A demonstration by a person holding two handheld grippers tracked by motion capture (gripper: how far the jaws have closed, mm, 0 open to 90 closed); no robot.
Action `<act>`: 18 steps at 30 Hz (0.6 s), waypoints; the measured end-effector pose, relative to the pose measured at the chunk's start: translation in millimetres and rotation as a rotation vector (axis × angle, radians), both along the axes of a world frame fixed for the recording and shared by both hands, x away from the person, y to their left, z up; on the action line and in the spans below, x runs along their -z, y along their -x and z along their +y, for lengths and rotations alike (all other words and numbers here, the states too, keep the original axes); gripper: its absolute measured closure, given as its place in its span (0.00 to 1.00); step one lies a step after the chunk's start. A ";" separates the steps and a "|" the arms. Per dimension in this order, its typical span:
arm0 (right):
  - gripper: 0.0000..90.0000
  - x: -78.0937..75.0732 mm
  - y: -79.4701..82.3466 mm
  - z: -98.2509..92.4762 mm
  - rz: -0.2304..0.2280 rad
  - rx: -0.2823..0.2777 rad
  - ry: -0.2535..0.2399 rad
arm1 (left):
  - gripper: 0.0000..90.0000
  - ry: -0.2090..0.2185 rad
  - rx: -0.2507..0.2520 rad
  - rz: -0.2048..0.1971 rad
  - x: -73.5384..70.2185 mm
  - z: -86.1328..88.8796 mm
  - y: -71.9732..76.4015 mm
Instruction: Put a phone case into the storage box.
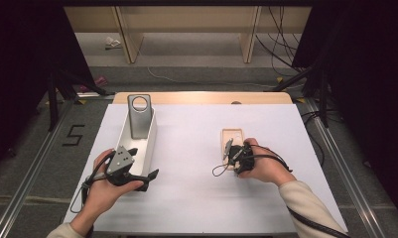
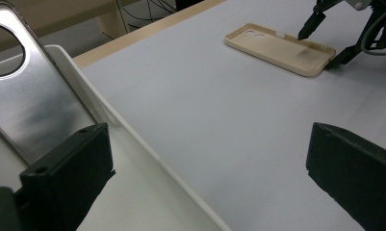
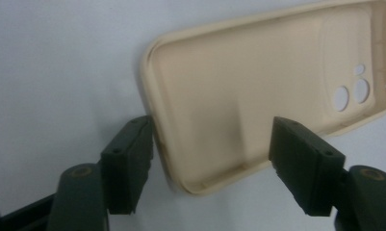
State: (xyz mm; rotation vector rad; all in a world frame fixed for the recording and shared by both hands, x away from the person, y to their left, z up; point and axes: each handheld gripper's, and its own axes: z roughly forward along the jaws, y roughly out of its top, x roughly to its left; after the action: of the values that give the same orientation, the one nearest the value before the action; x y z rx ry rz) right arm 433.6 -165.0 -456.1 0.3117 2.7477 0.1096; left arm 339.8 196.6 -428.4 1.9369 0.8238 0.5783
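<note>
Item one: a beige phone case [image 3: 258, 91] lies open side up on the white table cover [image 1: 196, 198], right of centre. Camera holes sit at its far end.

Item two: the right gripper [image 3: 212, 154]. We hold its jaws apart, straddling the near end of the case; one jaw is outside the edge wall, the other over the inside. It grips nothing yet.

Item three: the left gripper [image 2: 205, 178]. Its jaws are also wide apart and empty, one over the rim of a white tray [image 1: 148, 144], the other over bare table.

Item four: a silver metal plate [image 2: 29, 101] with a round hole leans upright in the tray's far end.

Risks, as we judge them: the case looks soft, so a pinch on one thin wall could bend it or let it slip. A jaw pressing down might push the case across the smooth cover. The left jaw could knock the tray and topple the plate.
</note>
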 end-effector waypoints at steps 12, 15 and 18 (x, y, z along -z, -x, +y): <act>0.63 -0.5 4.3 8.0 0.055 -0.068 0.049 | 0.03 0.007 0.004 0.000 -0.8 -1.4 0.7; 0.64 -0.2 5.5 10.4 0.048 -0.079 0.068 | 0.03 0.007 0.005 0.000 -0.7 -2.0 0.7; 0.68 -0.4 5.2 10.9 0.058 -0.083 0.072 | 0.03 0.005 0.006 0.002 -0.1 -2.2 0.6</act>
State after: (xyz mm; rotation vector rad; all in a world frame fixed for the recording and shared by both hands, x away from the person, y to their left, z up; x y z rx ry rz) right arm 428.4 -154.1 -455.7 0.1841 2.8152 0.0239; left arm 339.2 194.4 -428.2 1.9354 0.8193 0.5704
